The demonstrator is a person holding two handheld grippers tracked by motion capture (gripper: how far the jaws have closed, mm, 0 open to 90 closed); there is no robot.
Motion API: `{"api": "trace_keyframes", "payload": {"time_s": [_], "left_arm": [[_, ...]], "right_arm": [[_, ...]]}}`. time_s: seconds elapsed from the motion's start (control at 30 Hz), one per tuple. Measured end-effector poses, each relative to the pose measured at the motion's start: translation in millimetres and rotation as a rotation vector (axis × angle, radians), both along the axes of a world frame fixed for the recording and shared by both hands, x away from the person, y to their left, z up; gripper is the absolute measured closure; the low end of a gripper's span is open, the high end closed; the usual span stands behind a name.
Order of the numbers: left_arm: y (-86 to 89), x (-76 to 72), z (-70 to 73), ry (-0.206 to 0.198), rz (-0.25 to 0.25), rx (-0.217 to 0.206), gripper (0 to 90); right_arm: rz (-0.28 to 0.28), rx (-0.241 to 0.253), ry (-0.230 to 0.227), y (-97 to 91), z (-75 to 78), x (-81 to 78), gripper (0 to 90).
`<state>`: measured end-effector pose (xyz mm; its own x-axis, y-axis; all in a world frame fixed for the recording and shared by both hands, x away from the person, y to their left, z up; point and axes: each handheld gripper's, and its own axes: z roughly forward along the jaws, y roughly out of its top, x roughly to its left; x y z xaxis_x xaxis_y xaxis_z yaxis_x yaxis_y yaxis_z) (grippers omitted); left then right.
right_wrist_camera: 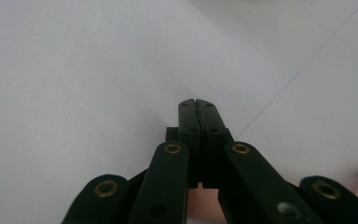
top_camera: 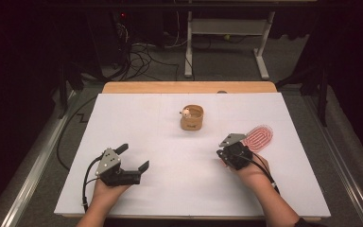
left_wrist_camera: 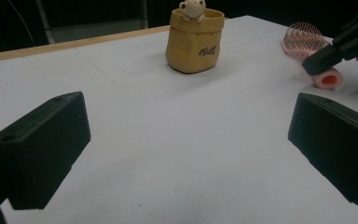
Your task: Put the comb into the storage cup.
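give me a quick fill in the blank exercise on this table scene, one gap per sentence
The left gripper has its jaws wide ____.
The right gripper has its jaws pressed ____, with nothing between them.
The pink plastic hairbrush lies beside the ____ gripper.
A small pale toy animal peeks from the ____ fabric pouch.

Missing words: open; shut; right; tan

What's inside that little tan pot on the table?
A small pale animal figure peeks over the rim of the pot, its head and paws showing in the left gripper view. The pot's wall hides the rest of it and anything else inside.
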<state>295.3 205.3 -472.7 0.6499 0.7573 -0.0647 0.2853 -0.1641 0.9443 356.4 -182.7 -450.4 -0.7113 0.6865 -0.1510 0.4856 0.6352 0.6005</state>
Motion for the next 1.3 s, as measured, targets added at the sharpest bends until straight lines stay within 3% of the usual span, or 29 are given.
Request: {"api": "trace_keyframes", "payload": {"time_s": [0.2, 0.23, 0.27, 0.3, 0.37, 0.6, 0.7, 0.83, 1.3], "left_arm": [[-0.1, 0.1, -0.1, 0.002, -0.004, -0.001, 0.0], [-0.2, -0.1, 0.0, 0.001, -0.005, -0.002, 0.0], [-0.3, -0.2, 0.0, 0.000, -0.006, -0.002, 0.0], [-0.5, -0.4, 0.1, -0.001, -0.006, -0.003, 0.0], [-0.5, -0.5, 0.1, 0.000, -0.008, -0.002, 0.0], [-0.7, -0.4, -0.2, 0.000, -0.010, 0.001, 0.0], [-1.3, -0.6, -0.1, 0.000, -0.009, 0.000, 0.0], [-1.6, -0.6, -0.1, 0.001, -0.008, 0.000, 0.0], [-3.1, -1.7, -0.4, 0.006, -0.018, 0.006, 0.0]], "right_arm": [[0.013, 0.001, 0.061, 1.9, -1.9, 9.3, 90.0], [0.031, -0.035, 0.084, 6.3, -2.7, 11.0, 90.0], [0.031, -0.035, 0.084, 6.3, -2.7, 11.0, 90.0], [0.049, -0.080, 0.100, 11.5, -3.9, 11.7, 90.0], [0.055, -0.105, 0.097, 14.1, -3.8, 10.7, 90.0], [0.063, -0.103, 0.098, 8.0, -1.6, 3.3, 90.0], [0.055, -0.073, 0.089, -3.6, 1.1, -3.3, 90.0], [0.056, -0.071, 0.094, -8.9, 1.4, -8.8, 90.0], [0.088, -0.128, 0.106, -33.9, 5.4, -40.4, 90.0]]}}
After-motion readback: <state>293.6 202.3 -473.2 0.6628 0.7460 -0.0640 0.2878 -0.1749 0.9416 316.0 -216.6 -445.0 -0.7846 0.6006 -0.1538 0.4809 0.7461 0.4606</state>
